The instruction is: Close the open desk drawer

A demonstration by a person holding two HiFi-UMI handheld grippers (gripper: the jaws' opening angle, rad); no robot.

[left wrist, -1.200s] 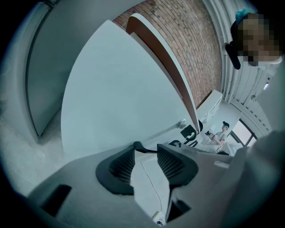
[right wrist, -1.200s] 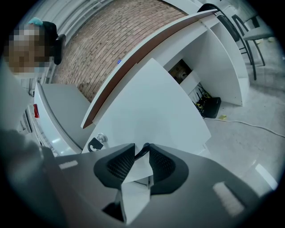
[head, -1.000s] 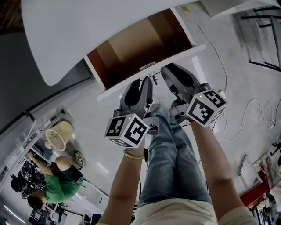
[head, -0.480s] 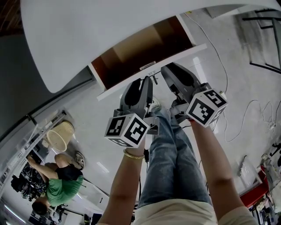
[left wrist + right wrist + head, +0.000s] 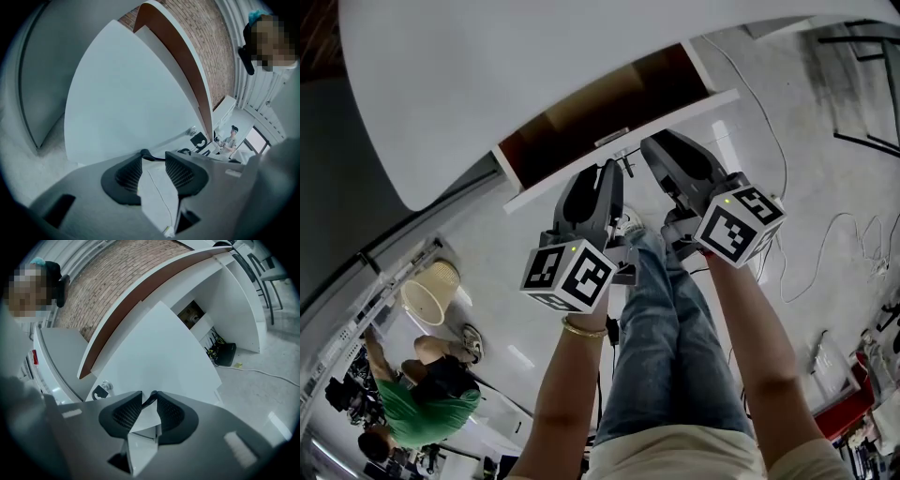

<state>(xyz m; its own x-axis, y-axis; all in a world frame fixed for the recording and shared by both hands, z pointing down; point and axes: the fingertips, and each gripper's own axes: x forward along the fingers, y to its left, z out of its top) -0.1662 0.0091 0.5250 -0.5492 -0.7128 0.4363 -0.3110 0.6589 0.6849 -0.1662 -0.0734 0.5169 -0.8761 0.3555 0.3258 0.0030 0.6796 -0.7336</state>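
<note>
Under the white desk top the drawer stands partly out, showing its brown inside and white front panel. My left gripper and right gripper sit side by side with their tips at that panel, near its middle. In the left gripper view the panel fills the frame just beyond the left gripper, whose jaws stand apart with nothing between them. The right gripper faces the same panel with a narrow gap between its pads, also empty. A small metal lock shows on the panel.
My jeans-clad legs are below the grippers. A wicker basket and a person in green are at the lower left. Cables trail over the floor at right. A black box lies under the desk.
Less of the drawer's brown inside shows now; the desk top covers more of it. Both grippers have edged slightly toward the desk with the panel.
</note>
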